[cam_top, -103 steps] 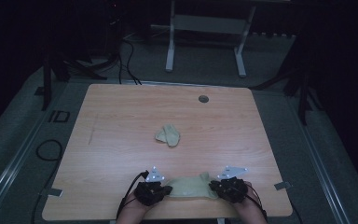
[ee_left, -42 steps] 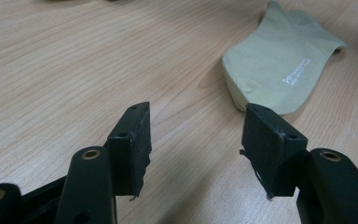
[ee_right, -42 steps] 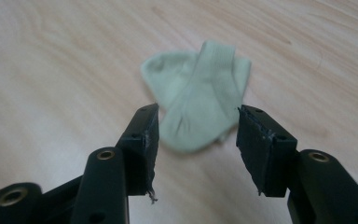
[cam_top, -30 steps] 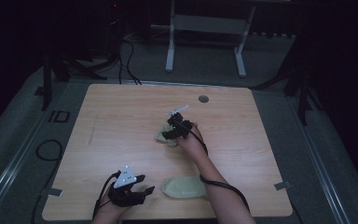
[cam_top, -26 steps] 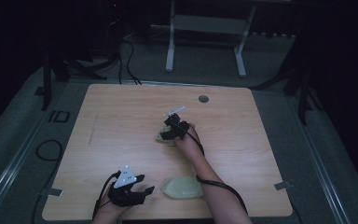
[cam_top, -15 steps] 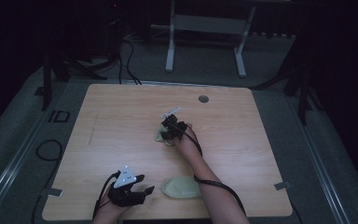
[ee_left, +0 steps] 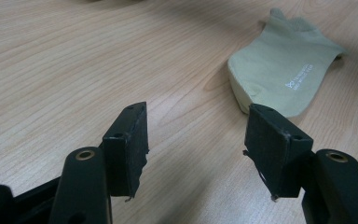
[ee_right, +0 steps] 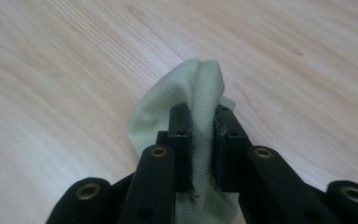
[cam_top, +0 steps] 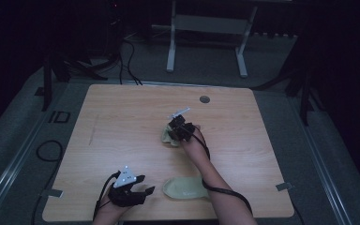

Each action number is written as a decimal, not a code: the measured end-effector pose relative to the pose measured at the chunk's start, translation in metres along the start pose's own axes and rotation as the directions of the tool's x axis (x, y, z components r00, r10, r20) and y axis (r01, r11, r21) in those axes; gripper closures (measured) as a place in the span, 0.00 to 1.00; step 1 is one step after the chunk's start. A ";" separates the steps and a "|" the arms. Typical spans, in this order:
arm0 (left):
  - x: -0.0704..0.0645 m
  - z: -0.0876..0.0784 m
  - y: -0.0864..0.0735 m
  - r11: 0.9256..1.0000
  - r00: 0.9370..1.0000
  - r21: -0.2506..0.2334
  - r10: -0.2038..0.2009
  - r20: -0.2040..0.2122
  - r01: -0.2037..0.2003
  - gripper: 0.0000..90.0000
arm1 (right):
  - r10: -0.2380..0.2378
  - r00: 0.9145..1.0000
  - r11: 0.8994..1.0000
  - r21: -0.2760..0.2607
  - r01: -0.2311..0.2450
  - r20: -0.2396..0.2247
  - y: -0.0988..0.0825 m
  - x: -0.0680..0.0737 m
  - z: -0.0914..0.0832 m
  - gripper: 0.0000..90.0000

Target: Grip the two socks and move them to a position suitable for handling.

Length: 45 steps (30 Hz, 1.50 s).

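The right tool (ee_right: 201,154) pinched a bunched fold of a pale green sock (ee_right: 193,88) just above the worktop (ee_right: 51,70); gripping so little cloth, it risked slipping. The left tool (ee_left: 196,144) gaped empty, a flat second sock (ee_left: 279,70) ahead to its right.

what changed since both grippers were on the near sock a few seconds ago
The right hand-held gripper let go of the near sock, reached out to mid-table and clamped the far sock. The left hand-held gripper released too and drew back leftward, open. The near sock stayed flat at the front edge.
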<state>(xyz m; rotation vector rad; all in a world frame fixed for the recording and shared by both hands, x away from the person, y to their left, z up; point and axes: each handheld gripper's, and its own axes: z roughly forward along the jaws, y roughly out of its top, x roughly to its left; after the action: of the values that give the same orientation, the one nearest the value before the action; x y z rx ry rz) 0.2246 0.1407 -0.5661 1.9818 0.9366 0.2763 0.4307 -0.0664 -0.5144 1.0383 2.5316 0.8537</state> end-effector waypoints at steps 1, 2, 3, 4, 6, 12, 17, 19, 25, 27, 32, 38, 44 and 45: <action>0.000 0.000 0.000 1.000 1.000 0.001 -0.001 0.000 0.001 0.44 | 0.001 1.000 1.000 -0.011 0.000 0.003 -0.001 0.000 -0.005 0.88; -0.001 0.000 0.000 1.000 1.000 0.002 -0.002 0.001 0.002 0.44 | -0.001 1.000 1.000 -0.022 0.001 0.010 -0.003 0.001 -0.012 0.88; -0.001 0.000 0.000 1.000 1.000 0.002 0.001 -0.001 -0.001 0.44 | 0.003 1.000 1.000 -0.027 -0.002 0.013 -0.006 0.001 -0.020 0.88; -0.001 0.001 0.001 1.000 1.000 0.002 0.000 -0.001 0.000 0.44 | 0.006 1.000 0.999 -0.036 -0.006 0.015 -0.008 0.001 -0.025 0.88; -0.001 0.001 0.001 1.000 1.000 0.004 -0.001 -0.004 0.001 0.44 | 0.017 1.000 0.998 -0.057 -0.016 0.016 -0.015 0.000 -0.037 0.88; 0.001 0.001 0.002 1.000 1.000 -0.006 -0.024 -0.005 0.024 0.44 | 0.049 0.998 0.994 -0.099 -0.046 0.033 -0.048 0.012 -0.063 0.88; -0.002 0.003 0.007 1.000 1.000 -0.001 -0.003 -0.007 0.003 0.44 | 0.063 0.997 0.994 -0.096 -0.058 0.045 -0.075 0.019 -0.068 0.88; -0.002 0.005 0.010 1.000 1.000 -0.003 0.002 -0.005 -0.002 0.44 | 0.067 0.997 0.994 -0.093 -0.063 0.045 -0.082 0.021 -0.067 0.88; -0.001 0.013 0.026 0.999 0.999 -0.027 -0.040 0.015 0.040 0.44 | 0.069 0.996 0.995 -0.079 -0.065 0.047 -0.084 0.026 -0.056 0.87; -0.002 0.016 0.031 0.999 0.999 -0.029 -0.029 0.012 0.030 0.44 | 0.082 0.996 0.994 -0.071 -0.079 0.039 -0.083 0.027 -0.049 0.87; 0.000 0.027 0.039 1.000 1.000 -0.005 -0.012 0.002 0.012 0.44 | 0.065 0.995 0.998 -0.004 -0.065 0.071 -0.090 0.029 -0.025 0.83; 0.009 0.037 0.047 1.000 1.000 0.024 -0.003 -0.013 0.003 0.44 | 0.097 0.995 0.995 -0.041 -0.096 0.018 -0.087 0.020 -0.039 0.61; 0.020 0.050 0.066 1.000 1.000 0.029 -0.008 -0.006 0.008 0.44 | 0.070 0.998 0.992 -0.102 -0.069 0.002 -0.075 -0.001 -0.072 0.70; 0.021 0.054 0.069 0.999 1.000 0.035 -0.011 -0.009 0.011 0.44 | 0.064 0.998 0.993 -0.097 -0.065 -0.012 -0.074 -0.004 -0.073 0.75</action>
<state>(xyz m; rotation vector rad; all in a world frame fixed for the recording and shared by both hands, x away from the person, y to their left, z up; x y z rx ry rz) 0.3025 0.1000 -0.5450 2.0087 0.9638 0.2647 0.3602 -0.1420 -0.5019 1.0925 2.4483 0.9913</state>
